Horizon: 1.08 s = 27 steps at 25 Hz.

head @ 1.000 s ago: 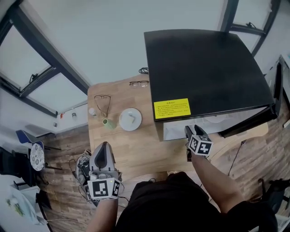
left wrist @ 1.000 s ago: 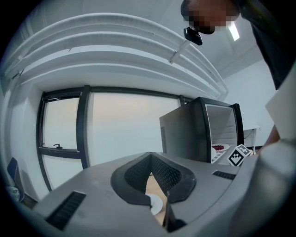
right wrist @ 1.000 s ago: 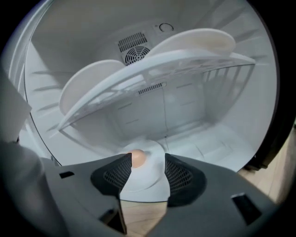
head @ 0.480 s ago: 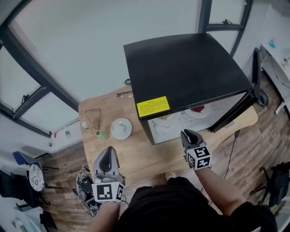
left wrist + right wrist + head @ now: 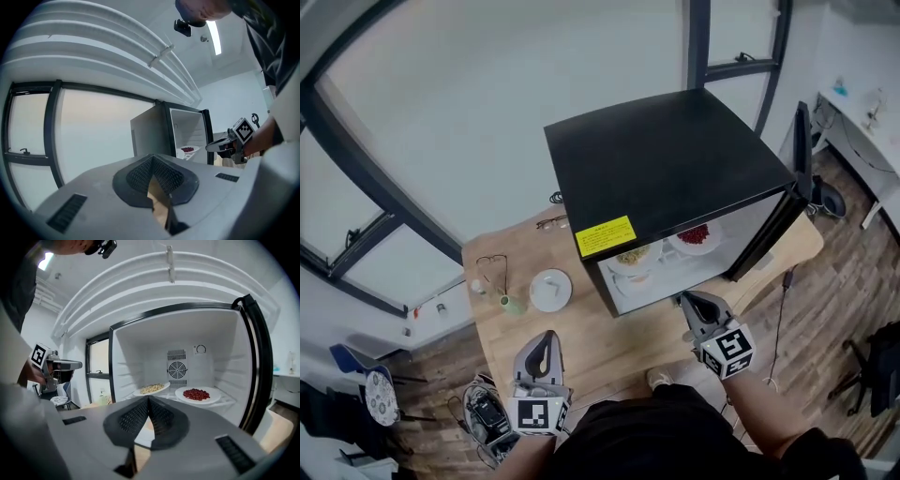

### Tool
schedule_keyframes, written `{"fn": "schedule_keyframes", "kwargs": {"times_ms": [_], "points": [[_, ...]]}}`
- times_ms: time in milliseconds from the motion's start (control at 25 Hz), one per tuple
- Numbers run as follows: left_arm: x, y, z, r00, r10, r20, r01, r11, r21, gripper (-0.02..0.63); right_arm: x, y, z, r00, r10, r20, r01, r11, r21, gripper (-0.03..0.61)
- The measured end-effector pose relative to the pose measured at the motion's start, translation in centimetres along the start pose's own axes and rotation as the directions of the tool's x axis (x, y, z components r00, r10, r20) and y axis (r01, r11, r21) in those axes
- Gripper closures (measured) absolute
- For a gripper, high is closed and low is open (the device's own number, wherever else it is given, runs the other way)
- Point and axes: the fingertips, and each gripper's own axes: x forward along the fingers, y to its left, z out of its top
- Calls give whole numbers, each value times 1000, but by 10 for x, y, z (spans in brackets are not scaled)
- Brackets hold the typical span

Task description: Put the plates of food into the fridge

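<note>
**A:** Where are the plates?

**B:** Both sit inside the fridge (image 5: 666,159), side by side on its shelf. In the right gripper view the plate of red bits (image 5: 197,394) is right of centre, and the plate of pale crumbly food (image 5: 151,389) is to its left. Each plate is shallow, round and glossy white.

**A:** And the grippers?

**B:** The right gripper (image 5: 688,302), low and right of centre in the head view, hangs just in front of the open fridge. Its jaws have just been closing and now meet with nothing between them. The left gripper (image 5: 549,337), at the lower left, is clenched too and carries nothing.

**A:** So which step is this?

**B:** Loading looks finished for those two plates. The door (image 5: 803,141) stands wide at the upper right, so the next move is probably to swing it shut. That calls for a push on its edge rather than a grasp.

**A:** Is anything left out?

**B:** A round white dish (image 5: 550,289) lies on the wooden table (image 5: 581,337), left of the fridge. Whether it holds food can't be told. The fridge itself is a boxy matte black with a smooth white lining.
</note>
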Motion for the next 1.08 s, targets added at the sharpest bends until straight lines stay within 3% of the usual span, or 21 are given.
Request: {"fn": "schedule_keyframes", "kwargs": {"times_ms": [280,560,1080], "points": [[1,-7,-7,999,-34,-11,34,999,-9,611,-12,0,-8,998,-58,-8,58,996,74,557],[0,-10,-5,999,-46,7,46,999,-18,611,-21,-7,-10,994,-111,-10,111,991,74,557],[-1,-10,-3,999,-38,3,38,998,-47,611,-22,-6,0,991,-133,9,131,985,109,557]]}}
